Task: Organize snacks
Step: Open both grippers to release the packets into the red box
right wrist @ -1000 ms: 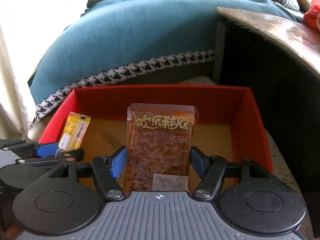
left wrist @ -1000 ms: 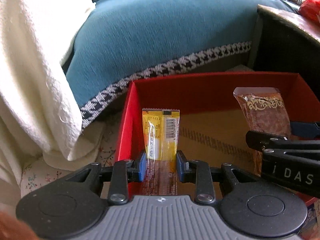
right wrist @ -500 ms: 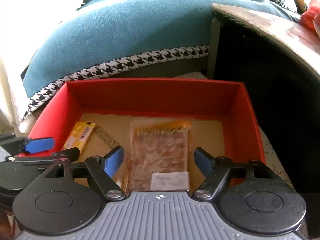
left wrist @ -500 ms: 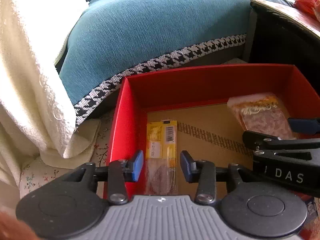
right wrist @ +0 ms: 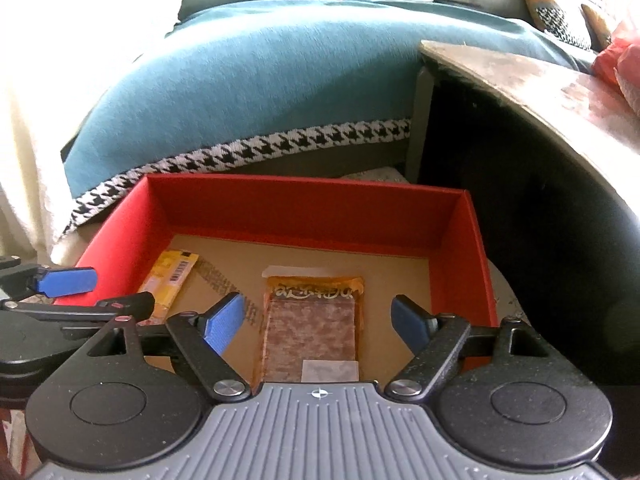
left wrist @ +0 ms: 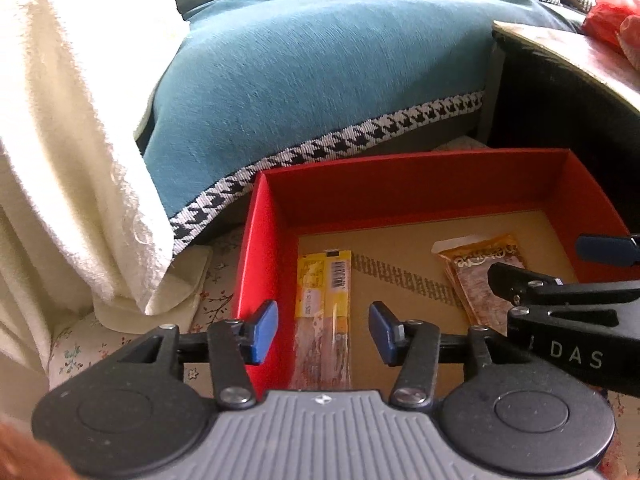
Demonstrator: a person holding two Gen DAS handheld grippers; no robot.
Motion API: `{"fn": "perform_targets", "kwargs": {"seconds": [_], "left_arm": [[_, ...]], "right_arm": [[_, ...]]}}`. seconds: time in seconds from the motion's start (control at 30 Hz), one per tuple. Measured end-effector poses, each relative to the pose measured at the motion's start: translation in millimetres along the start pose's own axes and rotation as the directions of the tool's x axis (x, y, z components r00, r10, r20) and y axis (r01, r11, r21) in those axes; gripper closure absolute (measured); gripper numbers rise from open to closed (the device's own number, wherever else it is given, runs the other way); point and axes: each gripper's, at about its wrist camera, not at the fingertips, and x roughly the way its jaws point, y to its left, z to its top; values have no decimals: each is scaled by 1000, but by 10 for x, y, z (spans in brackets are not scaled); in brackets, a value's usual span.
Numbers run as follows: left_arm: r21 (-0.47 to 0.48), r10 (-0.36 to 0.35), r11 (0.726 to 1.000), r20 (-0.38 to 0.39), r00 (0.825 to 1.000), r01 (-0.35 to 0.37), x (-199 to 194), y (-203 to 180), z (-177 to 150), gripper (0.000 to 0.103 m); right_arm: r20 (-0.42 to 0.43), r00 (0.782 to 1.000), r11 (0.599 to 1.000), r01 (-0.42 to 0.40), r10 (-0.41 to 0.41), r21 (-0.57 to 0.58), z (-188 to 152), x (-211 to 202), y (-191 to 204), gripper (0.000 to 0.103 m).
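Observation:
A red box (left wrist: 260,248) (right wrist: 304,204) with a brown cardboard floor sits in front of both grippers. A yellow snack packet (left wrist: 324,300) (right wrist: 172,276) lies flat on the floor by the left wall. A brown snack packet (right wrist: 312,324) (left wrist: 480,276) lies flat to its right. My left gripper (left wrist: 324,330) hovers over the yellow packet, its jaws opening and its pads clear of the wrapper. My right gripper (right wrist: 316,320) hovers over the brown packet, jaws opening wide and touching nothing. Each gripper shows at the edge of the other's view.
A teal blanket with a houndstooth border (left wrist: 320,80) (right wrist: 248,100) covers a sofa behind the box. A cream towel (left wrist: 68,140) hangs at the left. A dark side table (right wrist: 540,92) stands close on the right, with a red bag (left wrist: 612,20) on it. Floral cloth (left wrist: 212,304) lies under the box.
Both packets were gripped upright a second ago. Both grippers opened, and the packets dropped flat onto the box floor. The jaws have kept widening since.

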Motion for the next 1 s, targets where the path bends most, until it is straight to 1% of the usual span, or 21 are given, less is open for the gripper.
{"fn": "perform_targets", "kwargs": {"seconds": [0.2,0.47,0.7,0.87,1.0], "left_arm": [[-18,-5,1000,7,1000,6,-100,62,1,58],[-48,-26,998,9,1000,26,-230,160,-59,57],[-59,-34,998,33,999,36,-432,259,-144,57],[-82,-42,996,42,998,45,-601,443,-247,57],[-100,-40,994,44,998,45,-755,580,-404,56]], "right_arm": [[22,1000,1000,-15,15,2,22,-118,11,17],[37,999,999,-38,39,-21,-4,-285,147,17],[49,997,998,-59,59,-14,-66,-448,198,17],[49,995,995,-87,89,-37,-163,-595,312,16],[42,992,992,-113,115,-62,-258,-691,435,15]]}}
